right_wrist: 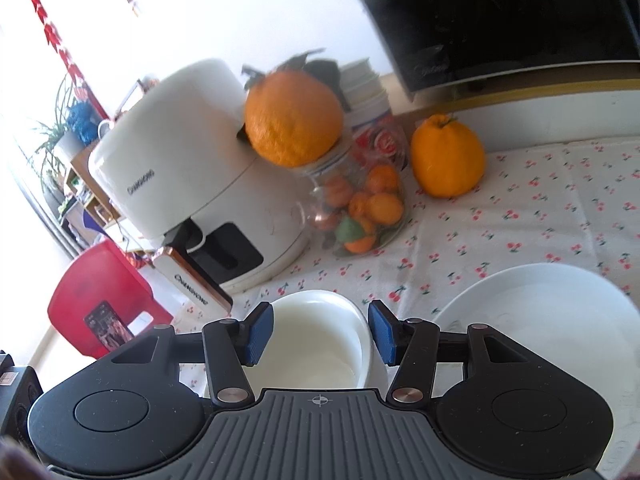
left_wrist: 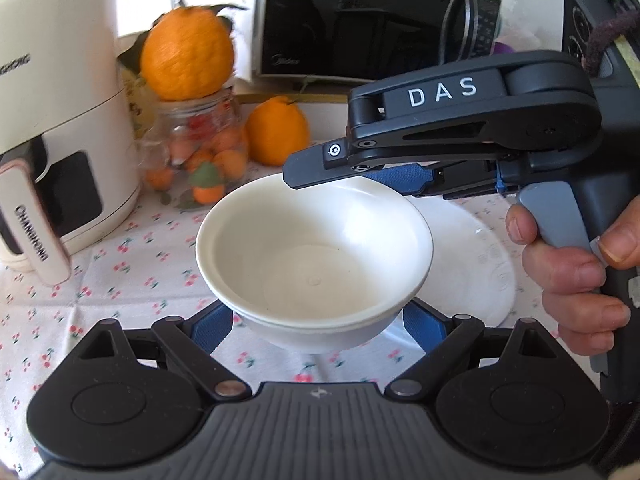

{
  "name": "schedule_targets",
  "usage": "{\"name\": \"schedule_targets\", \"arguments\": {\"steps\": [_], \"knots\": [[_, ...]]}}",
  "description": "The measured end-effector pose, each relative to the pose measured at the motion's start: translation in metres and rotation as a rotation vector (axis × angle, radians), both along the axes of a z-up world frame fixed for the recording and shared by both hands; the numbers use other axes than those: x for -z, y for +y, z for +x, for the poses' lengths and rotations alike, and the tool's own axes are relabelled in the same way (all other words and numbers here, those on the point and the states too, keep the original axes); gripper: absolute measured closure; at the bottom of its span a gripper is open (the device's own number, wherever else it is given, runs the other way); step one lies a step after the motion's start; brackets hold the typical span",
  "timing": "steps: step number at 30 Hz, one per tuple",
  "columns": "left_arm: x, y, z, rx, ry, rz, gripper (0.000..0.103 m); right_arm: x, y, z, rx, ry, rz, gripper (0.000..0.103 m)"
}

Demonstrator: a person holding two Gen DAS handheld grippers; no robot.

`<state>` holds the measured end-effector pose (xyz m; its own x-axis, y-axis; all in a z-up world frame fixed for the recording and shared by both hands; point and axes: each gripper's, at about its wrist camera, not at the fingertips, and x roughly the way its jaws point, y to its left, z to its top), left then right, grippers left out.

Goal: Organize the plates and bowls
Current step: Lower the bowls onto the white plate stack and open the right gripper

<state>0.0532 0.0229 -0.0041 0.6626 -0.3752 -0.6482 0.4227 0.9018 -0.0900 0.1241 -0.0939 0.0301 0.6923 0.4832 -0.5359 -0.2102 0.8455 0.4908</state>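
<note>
Your left gripper [left_wrist: 316, 326] holds the white bowl [left_wrist: 314, 248]: its blue pads [left_wrist: 218, 326] stand wide, one against each side of the bowl's lower wall, and the bowl sits clear of the cloth [left_wrist: 132, 280]. There look to be two bowls nested, going by the doubled rim, though you can't be sure.

Your right gripper [right_wrist: 320, 338] has its jaws partway apart. In its own view the bowl [right_wrist: 316, 344] lies between and below the pads [right_wrist: 260, 334], and whether they touch it can't be told. From the left view that gripper [left_wrist: 360, 172] reaches over the bowl's far rim, your hand [left_wrist: 576, 276] on its grey trigger.

Just right of the bowl lies a white plate [left_wrist: 472, 264], flat on the cherry-print cloth.

Beyond stand a glass jar [left_wrist: 200, 148] of small oranges with a big orange [left_wrist: 188, 52] on top, a second orange [left_wrist: 278, 130] beside it, a white air fryer [left_wrist: 60, 120] at left and a black microwave [left_wrist: 360, 20] at the back. Past the table edge there is a red stool [right_wrist: 104, 300] and a bright window with plants [right_wrist: 52, 136].
</note>
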Motion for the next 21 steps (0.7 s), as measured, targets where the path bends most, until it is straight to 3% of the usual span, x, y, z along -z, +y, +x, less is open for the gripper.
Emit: {"name": "schedule_targets", "arguments": {"steps": [9,21], "knots": [[-0.003,-0.044,-0.001,0.078,-0.025,-0.024,0.012,-0.002,-0.054,-0.014,0.127,0.003,0.026,0.051],[0.020,-0.087,0.009,0.145,-0.044,0.033,0.012,0.026,-0.097,-0.015,0.218,0.066,-0.048,0.051]]}}
